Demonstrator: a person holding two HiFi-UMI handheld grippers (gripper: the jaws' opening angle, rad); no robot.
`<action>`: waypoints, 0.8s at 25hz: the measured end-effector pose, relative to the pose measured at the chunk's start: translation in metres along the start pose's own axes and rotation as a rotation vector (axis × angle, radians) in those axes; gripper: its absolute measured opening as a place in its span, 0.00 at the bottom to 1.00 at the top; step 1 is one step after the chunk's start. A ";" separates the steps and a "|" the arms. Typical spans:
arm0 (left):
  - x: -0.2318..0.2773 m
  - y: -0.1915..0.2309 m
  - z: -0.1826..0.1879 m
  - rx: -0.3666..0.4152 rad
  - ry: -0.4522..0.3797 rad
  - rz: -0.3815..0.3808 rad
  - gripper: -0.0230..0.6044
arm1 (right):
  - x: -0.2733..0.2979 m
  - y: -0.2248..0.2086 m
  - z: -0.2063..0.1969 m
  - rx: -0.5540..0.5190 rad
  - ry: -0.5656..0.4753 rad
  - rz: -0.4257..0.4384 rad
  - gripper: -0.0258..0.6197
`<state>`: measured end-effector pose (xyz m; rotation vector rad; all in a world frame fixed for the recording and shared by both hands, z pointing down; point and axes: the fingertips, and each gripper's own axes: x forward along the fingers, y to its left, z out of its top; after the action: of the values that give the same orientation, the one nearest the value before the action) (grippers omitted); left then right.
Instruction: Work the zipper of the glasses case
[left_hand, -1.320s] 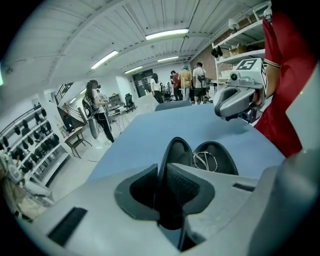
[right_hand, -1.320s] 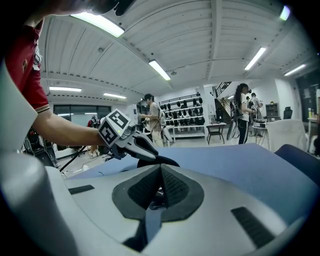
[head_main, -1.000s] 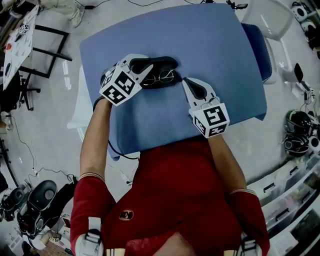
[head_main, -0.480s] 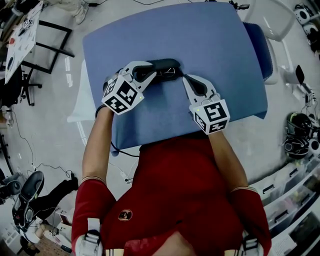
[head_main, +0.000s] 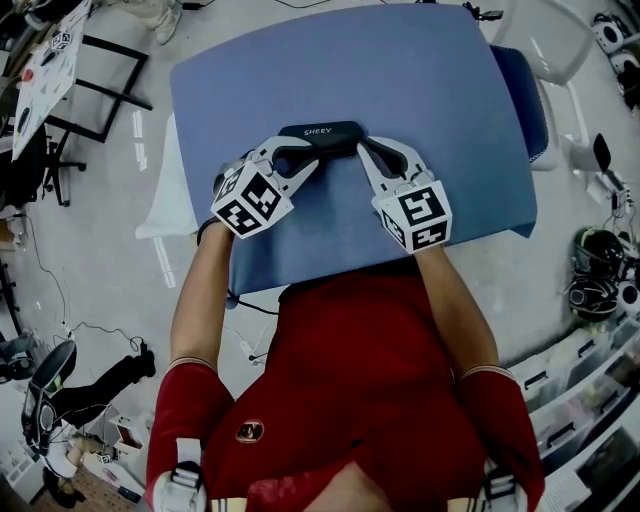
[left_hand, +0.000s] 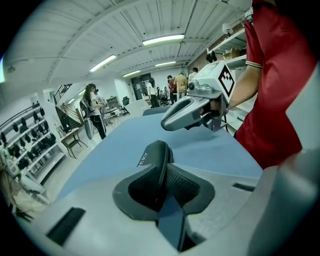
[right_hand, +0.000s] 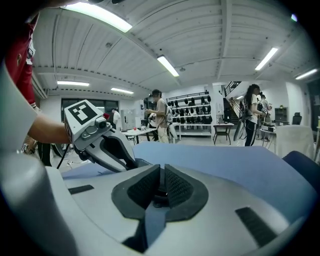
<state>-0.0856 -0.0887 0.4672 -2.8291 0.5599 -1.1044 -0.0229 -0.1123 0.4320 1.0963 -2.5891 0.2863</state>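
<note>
L gripper (head_main: 304, 160) clamps case (head_main: 325, 132); R gripper (head_main: 366, 146) facing.

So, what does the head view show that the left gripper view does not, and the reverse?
Head view only: the whole glasses case, lid down, with a gripper at each end, and the left gripper with its marker cube. Left gripper view only: its pads clamped on the case's end, people standing far behind. Both: the case, the right gripper, the blue table.

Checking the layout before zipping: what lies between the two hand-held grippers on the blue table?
The black glasses case lies across that stretch, as the head view shows.
</note>
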 end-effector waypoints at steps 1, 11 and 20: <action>0.000 -0.003 -0.002 -0.001 0.006 -0.011 0.14 | 0.004 0.001 -0.001 -0.017 0.011 0.010 0.05; 0.009 -0.025 -0.011 -0.004 0.056 -0.093 0.14 | 0.030 0.020 -0.020 -0.279 0.160 0.157 0.30; 0.005 -0.028 -0.007 0.000 0.044 -0.087 0.14 | 0.032 0.028 -0.033 -0.442 0.227 0.196 0.29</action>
<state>-0.0781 -0.0640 0.4809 -2.8608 0.4426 -1.1832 -0.0572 -0.1040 0.4729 0.6186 -2.3940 -0.1126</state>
